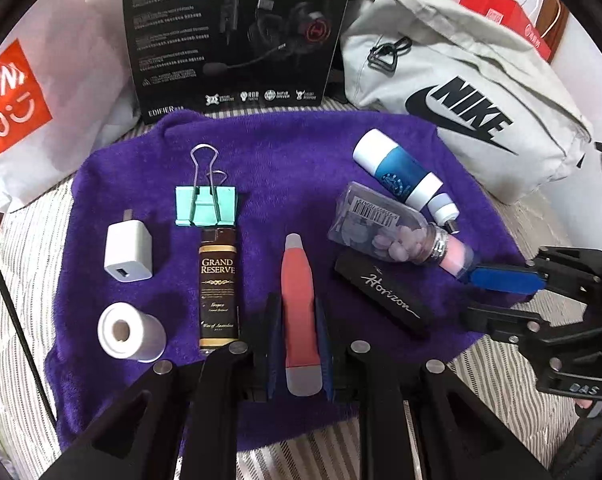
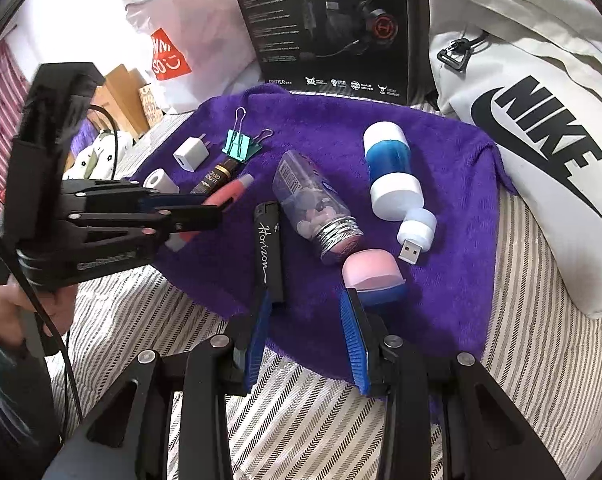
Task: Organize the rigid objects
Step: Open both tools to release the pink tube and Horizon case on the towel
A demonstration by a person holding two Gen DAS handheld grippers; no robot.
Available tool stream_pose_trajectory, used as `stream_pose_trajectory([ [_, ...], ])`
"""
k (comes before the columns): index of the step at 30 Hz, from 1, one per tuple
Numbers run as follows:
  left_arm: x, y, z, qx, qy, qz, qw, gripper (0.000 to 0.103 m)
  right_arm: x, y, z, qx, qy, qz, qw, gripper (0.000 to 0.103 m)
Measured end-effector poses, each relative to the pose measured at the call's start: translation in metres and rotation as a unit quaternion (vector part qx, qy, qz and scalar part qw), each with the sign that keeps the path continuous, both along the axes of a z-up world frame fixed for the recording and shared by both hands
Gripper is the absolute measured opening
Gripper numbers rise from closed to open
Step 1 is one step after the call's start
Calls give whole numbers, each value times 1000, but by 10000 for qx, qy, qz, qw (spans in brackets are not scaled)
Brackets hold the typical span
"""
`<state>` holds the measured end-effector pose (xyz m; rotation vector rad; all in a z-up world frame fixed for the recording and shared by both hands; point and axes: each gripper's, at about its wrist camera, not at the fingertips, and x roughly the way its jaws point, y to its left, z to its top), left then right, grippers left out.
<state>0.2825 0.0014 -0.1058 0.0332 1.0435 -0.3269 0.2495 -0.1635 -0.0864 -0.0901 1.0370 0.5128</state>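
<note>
L fingers [image 1: 299,344] clamp red-grey cutter [image 1: 299,316] on purple towel [image 1: 301,152] — R fingers [image 2: 307,320] wide apart, empty.

Purple towel [image 1: 301,152]; teal binder clip [image 1: 205,205]; grey-striped bedsheet [image 2: 309,420].

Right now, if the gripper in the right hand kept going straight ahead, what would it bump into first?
Probably the pink cap of the clear pill bottle: it lies just ahead of the open right gripper, nearest its right finger. Depth is hard to judge.
</note>
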Motion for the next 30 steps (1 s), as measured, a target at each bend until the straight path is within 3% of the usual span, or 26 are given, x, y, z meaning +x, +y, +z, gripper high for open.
stream_pose_trajectory([
  [15, 9, -12, 1, 272, -26, -45, 9996, 18, -4, -6, -3, 256, -29, -111, 9996, 36],
  [18, 3, -11, 3, 124, -64, -35, 9999, 27, -5, -8, -3, 316, -34, -148, 9994, 37],
  [24, -3, -13, 7, 131, -104, -56, 9998, 37, -7, -8, -3, 313, -74, -194, 9993, 38],
  [26, -4, -14, 9, 96, -92, -58, 9999, 45, -7, -8, -3, 323, -77, -225, 9992, 38],
  [30, -7, -15, 11, 80, -86, -14, 9999, 49, -8, -9, -3, 360, -69, -306, 9989, 39],
])
